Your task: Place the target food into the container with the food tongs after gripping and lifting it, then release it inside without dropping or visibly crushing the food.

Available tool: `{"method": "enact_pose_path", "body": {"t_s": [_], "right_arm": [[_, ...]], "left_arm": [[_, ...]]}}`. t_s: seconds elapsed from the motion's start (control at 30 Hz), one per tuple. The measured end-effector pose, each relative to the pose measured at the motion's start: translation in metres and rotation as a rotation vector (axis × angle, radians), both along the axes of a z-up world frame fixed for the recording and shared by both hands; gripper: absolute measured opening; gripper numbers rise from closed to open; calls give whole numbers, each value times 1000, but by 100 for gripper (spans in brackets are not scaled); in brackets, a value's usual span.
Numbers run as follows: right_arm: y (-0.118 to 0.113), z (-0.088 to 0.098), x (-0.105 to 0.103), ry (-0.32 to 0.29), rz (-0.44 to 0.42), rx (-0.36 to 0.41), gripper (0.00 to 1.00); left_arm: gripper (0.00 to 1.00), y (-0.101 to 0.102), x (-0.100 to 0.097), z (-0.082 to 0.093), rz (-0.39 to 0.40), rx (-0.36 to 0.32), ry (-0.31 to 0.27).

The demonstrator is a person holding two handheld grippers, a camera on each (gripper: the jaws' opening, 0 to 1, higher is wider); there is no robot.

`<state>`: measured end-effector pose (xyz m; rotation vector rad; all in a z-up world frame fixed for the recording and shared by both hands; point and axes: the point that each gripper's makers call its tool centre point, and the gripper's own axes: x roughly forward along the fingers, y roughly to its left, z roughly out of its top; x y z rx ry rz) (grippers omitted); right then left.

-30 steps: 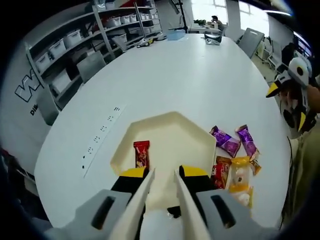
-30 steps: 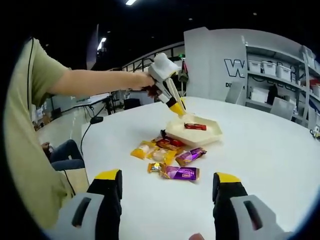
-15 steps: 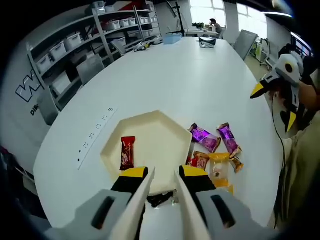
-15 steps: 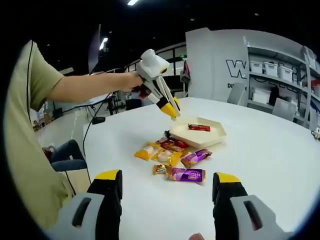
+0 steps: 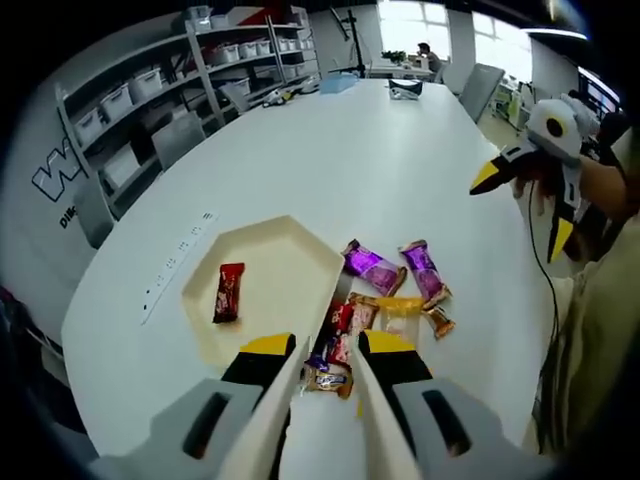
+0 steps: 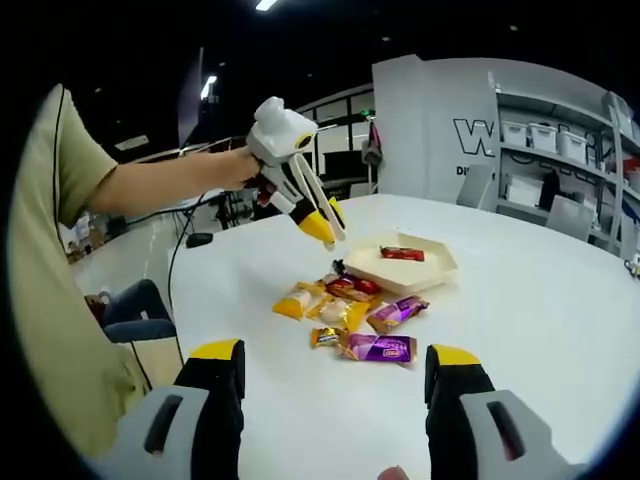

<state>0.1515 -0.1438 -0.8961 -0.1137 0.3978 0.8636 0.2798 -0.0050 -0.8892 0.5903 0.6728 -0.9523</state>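
My left gripper point(image 5: 327, 346) is shut on white food tongs point(image 5: 300, 400), whose arms stand slightly apart with nothing between them. It hovers over wrapped snacks point(image 5: 385, 300) lying beside a cream hexagonal tray point(image 5: 290, 250). One red bar point(image 5: 229, 292) lies in the tray. A small dark-wrapped candy point(image 5: 328, 379) shows on the table between the tong arms. In the right gripper view, the left gripper point(image 6: 322, 222) and tongs point(image 6: 318, 198) hang above the near end of the snack pile point(image 6: 345, 310), left of the tray point(image 6: 420, 278). My right gripper point(image 6: 335, 378) is open and holds nothing, well short of the pile.
A big white oval table point(image 5: 360, 160) carries everything. A power-socket strip point(image 5: 175, 268) is set into it left of the tray. Shelves with bins point(image 5: 150, 90) and chairs stand along the far side. The person's arm point(image 6: 170, 175) reaches in from the left.
The left gripper with the tongs has drawn back from over the tray to above the snack pile. The right gripper has stayed put and open.
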Motion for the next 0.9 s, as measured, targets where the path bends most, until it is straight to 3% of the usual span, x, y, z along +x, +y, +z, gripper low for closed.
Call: {"method": "enact_pose_path", "body": {"t_s": [0.67, 0.9], "right_arm": [[4, -5, 3, 9, 14, 12, 72], [3, -9, 3, 19, 12, 13, 72]], "left_arm": [[24, -27, -45, -12, 28, -66, 19], [24, -40, -62, -24, 63, -117, 76]]}}
